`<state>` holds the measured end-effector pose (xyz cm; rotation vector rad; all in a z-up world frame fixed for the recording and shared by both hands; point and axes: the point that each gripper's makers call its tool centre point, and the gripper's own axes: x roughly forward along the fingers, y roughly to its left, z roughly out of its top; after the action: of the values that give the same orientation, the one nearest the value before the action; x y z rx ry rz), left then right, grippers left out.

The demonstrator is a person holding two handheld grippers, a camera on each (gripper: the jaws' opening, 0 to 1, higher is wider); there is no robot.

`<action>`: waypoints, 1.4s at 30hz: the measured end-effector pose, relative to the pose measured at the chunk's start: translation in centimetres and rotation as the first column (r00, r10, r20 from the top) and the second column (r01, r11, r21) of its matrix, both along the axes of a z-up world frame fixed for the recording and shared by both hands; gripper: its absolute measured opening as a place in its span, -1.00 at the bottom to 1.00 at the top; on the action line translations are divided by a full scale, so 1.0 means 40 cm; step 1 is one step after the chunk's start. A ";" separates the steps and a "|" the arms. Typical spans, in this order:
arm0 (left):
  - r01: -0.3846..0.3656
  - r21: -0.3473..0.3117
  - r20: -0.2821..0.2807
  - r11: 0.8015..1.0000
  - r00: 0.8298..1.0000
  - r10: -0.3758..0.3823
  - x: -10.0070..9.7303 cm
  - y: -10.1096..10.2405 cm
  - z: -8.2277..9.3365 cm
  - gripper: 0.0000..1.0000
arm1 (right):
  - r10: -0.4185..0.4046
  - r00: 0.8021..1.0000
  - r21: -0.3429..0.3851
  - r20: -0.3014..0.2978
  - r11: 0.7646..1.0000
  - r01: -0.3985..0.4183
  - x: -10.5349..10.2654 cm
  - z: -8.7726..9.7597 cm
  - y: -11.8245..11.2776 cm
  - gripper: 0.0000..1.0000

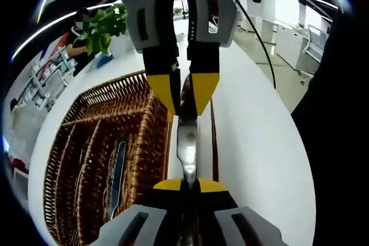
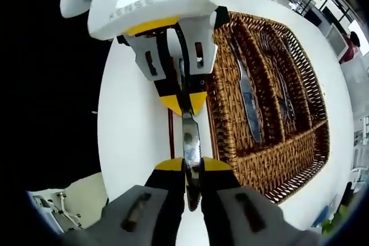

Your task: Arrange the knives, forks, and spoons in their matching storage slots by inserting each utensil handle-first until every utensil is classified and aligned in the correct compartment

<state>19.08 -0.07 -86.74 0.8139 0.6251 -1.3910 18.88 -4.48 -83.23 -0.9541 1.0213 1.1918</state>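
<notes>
Both grippers clamped on one knife [image 1: 187, 142], left gripper [image 1: 188, 184] and right gripper [image 2: 192, 165] pinching opposite ends above the white table [image 1: 253, 142], just beside the wicker tray [image 2: 277, 159]. Could twist or drop if pulled unevenly, or catch the tray's rim. Beyond: a green plant [image 1: 104, 27], shelving, a bright open room.

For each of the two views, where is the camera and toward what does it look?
Left gripper view: rides the left gripper, facing the right gripper; wicker tray at its left.
Right gripper view: rides the right gripper, facing the left gripper; wicker tray at its right.
Shared: both grippers pinch one knife over the white table.
</notes>
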 end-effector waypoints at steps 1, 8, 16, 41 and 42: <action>-0.001 -0.002 -0.006 1.000 1.000 0.001 -0.001 0.002 0.002 -0.89 | 0.004 1.000 0.005 -0.001 1.000 -0.004 0.000 0.004 0.002 -0.86; -0.031 -0.028 -0.026 0.999 0.999 0.030 0.001 0.006 0.040 -0.89 | -0.012 1.000 0.044 0.011 0.999 0.011 0.006 0.049 0.011 -0.83; -0.077 -0.060 -0.018 0.995 0.997 0.076 0.005 0.027 0.085 -0.90 | -0.127 0.980 0.274 0.154 0.958 0.081 0.066 0.211 0.068 -0.45; -0.284 -0.359 -0.065 0.889 0.958 0.279 0.008 0.109 0.434 -0.90 | -0.362 0.926 0.688 0.108 0.699 0.193 -0.006 0.432 0.047 0.11; -0.284 -0.370 -0.068 0.884 0.958 0.279 0.003 0.116 0.450 -0.90 | -0.362 0.926 0.693 0.108 0.695 0.191 -0.007 0.435 0.050 0.20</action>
<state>19.20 4.59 -68.72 0.3867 0.4441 -1.1966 18.59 -2.49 -65.84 -0.3237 0.4415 1.0361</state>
